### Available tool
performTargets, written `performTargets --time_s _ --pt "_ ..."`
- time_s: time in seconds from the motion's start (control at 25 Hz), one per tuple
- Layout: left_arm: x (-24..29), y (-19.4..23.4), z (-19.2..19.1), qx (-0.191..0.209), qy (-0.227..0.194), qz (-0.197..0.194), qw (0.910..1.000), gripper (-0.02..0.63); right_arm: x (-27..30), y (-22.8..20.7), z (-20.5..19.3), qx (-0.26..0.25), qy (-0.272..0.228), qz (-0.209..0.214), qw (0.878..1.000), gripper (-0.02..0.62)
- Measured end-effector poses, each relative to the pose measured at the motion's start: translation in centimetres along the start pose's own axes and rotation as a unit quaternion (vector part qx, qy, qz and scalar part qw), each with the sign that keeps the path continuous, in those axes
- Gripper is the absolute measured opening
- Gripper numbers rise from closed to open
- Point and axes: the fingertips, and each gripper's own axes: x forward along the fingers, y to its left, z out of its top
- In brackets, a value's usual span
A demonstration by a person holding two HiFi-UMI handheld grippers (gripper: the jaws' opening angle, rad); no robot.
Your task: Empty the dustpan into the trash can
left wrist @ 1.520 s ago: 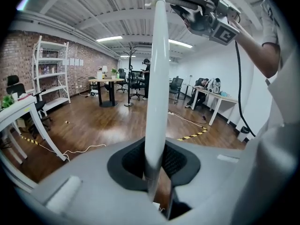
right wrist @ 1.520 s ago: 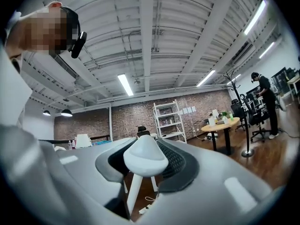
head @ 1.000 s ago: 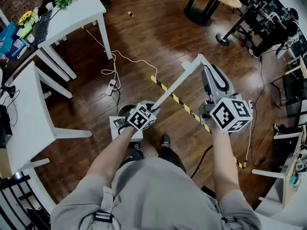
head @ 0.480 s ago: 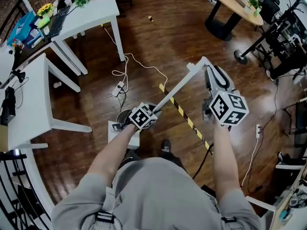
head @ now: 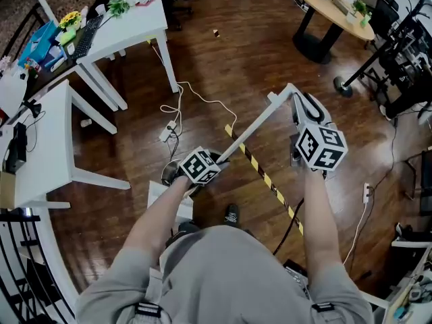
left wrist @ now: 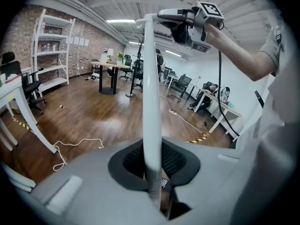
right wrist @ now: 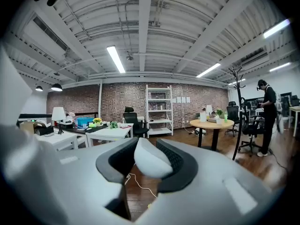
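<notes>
Step in hand, by my reading: the dustpan is being brought to the bin and is not yet tipped. The dustpan is held in front of the person, its white pole slanting from low left to high right above the wooden floor. The left claw is clamped on the lower pole. The left gripper view shows the pole running straight up between the pads, with the jaws nearly together on it. The right claw is clamped on the rounded white grip at the pole's top end. In the right gripper view that pale knob fills the gap between the dark pads. The pan end is hidden below the left claw, so I cannot tell whether it rests on the floor or hangs clear. A dark round shape sits just under that claw; it could be the pan or the trash can, and I cannot tell which. A pale square object lies on the floor just beside it, also unidentified. No view shows a trash can plainly. A yellow-black tape strip crosses the floor under the pole, and a white cable trails toward the white worktop. Next move, as a judgement: get the pan's mouth over the can's opening, then lift the grip end with the right claw while the left claw acts as pivot, so the contents slide out. Both grips must hold firm, or the pan may swing and spill short.
</notes>
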Motion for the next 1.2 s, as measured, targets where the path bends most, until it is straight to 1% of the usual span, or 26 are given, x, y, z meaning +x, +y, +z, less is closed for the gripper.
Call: performTargets --time_s 0.28,0.56,0.76,1.04,1.2 --pt "0.7 0.1 0.4 0.008 0.005 -0.017 0.9998 0.046 -0.3 -0.9 -0.2 -0.024 0.005 -0.012 1.000 0.112" --pt "0.9 0.1 0.5 0.008 0.011 -0.035 0.9993 0.046 0.0 -1.6 -0.6 -0.030 0.015 -0.028 0.999 0.112" --pt "1.0 0.1 1.2 0.013 0.011 -0.051 0.9986 0.046 -0.2 -1.9 0.0 -0.034 0.009 -0.032 0.999 0.110" --pt "0.2 0.5 1.1 0.019 0.011 -0.053 0.9984 0.046 -0.7 -0.1 1.3 -0.044 -0.010 -0.018 0.999 0.110" --pt "-0.5 0.7 1.6 0.025 0.001 -0.059 0.9980 0.046 -0.9 1.0 2.5 -0.049 -0.025 -0.010 0.998 0.110"
